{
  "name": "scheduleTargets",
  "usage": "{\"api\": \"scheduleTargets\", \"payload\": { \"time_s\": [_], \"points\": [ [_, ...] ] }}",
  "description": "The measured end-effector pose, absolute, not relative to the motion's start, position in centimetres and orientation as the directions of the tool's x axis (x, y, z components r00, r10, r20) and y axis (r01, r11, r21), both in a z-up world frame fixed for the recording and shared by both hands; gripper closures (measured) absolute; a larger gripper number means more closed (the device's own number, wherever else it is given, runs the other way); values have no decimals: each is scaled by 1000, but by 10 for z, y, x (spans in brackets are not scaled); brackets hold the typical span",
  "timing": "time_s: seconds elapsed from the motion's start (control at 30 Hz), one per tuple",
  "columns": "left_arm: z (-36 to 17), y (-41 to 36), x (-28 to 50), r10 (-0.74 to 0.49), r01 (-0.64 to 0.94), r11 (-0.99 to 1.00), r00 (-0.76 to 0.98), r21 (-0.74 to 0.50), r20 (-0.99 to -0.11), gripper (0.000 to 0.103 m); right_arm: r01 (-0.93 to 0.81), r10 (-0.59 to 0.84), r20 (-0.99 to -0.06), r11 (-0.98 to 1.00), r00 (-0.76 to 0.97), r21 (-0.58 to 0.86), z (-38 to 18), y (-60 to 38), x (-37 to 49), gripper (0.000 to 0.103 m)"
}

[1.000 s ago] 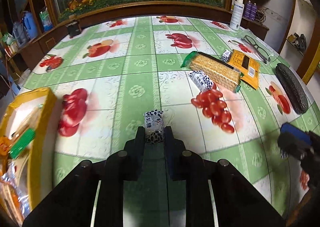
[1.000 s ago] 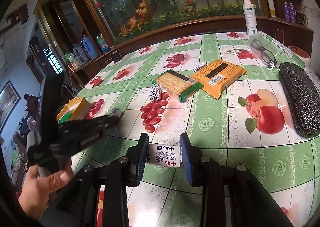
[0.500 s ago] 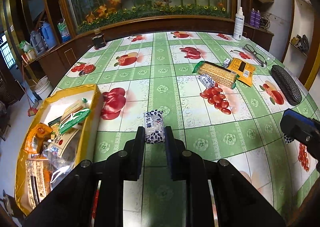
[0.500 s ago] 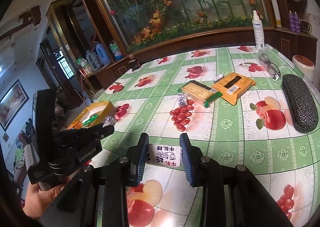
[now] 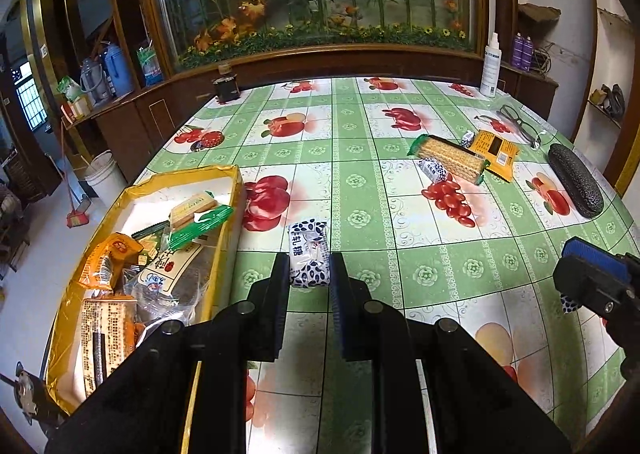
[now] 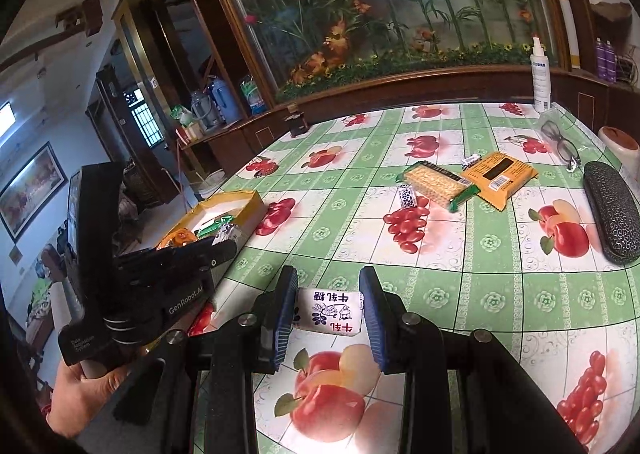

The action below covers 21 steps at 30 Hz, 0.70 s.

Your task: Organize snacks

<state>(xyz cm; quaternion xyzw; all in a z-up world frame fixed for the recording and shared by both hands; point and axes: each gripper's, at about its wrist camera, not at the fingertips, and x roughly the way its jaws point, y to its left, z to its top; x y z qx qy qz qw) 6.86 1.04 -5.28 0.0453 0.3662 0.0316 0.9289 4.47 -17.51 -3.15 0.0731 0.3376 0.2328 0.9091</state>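
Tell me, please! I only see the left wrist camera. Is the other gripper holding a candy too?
Observer: Yes. The right gripper is shut on a small white wrapped candy, lying crosswise between the jaws.
Operator: Mine has the blue-patterned wrapped candy. Who holds my gripper?
Observer: A bare hand grips the black handle of the left gripper.
Operator: Anything beyond the dark textured glasses case?
Observer: A white jar with a brownish lid stands just past it.
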Motion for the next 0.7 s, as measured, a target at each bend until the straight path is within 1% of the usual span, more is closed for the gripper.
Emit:
{"api": "scheduleTargets", "payload": {
  "time_s": [0.37,0.7],
  "points": [
    [-46,20,62,122,-60,991,748,116,-653,86,-395,490,-554,872,673,291,-24,-166,37,70],
    [-46,25,60,130,-71,991,747,116,-652,86,-398,503,-547,864,669,308,-26,-167,38,70]
  ]
}}
